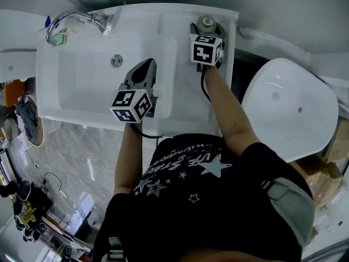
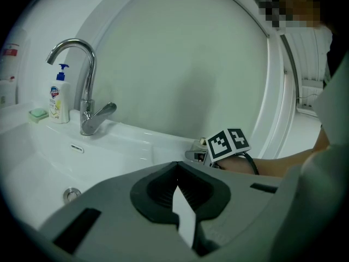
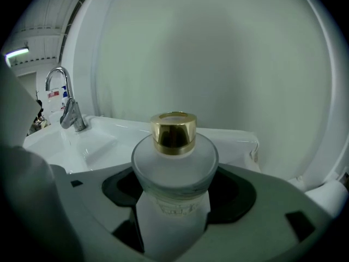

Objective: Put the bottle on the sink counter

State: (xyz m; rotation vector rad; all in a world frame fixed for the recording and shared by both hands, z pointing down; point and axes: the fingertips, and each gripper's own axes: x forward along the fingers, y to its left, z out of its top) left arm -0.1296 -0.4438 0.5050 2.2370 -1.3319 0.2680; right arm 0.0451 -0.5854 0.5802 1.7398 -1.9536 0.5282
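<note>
**A:** Where is the bottle?

**B:** In my right gripper (image 1: 207, 33). Its jaws are closed on the body of the bottle (image 3: 173, 173), below the wide shoulder. The bottle stands upright with the gold cap (image 3: 173, 131) on top. In the head view it sits over the back right corner of the sink counter (image 1: 188, 91), well apart from the faucet (image 1: 70, 21).

**A:** Is it down yet?

**B:** I can't tell, because my jaws hide its base. I judge this to be the set-down itself, close to the end of the task.

**A:** How do you do it well?

**B:** I lower it straight, without tilt, until the base is flat and the counter takes the weight. Only then do I part the jaws, both sides evenly, just enough to clear the shoulder. Frosted glass on a glossy counter probably slides easily. So I give it no sideways nudge, and I back out along the line of the jaws.

**A:** Anything to watch?

**B:** The corner is tight. The wall (image 3: 218, 53) is behind it, the counter's edge is on the right, and the drop into the basin (image 1: 92, 81) is on the left. I want the whole base on the flat part.

**A:** And the other hand?

**B:** My left gripper (image 1: 146, 69) hangs over the basin's near right side with its jaws shut on nothing. It is best left there, clear of the bottle.
</note>
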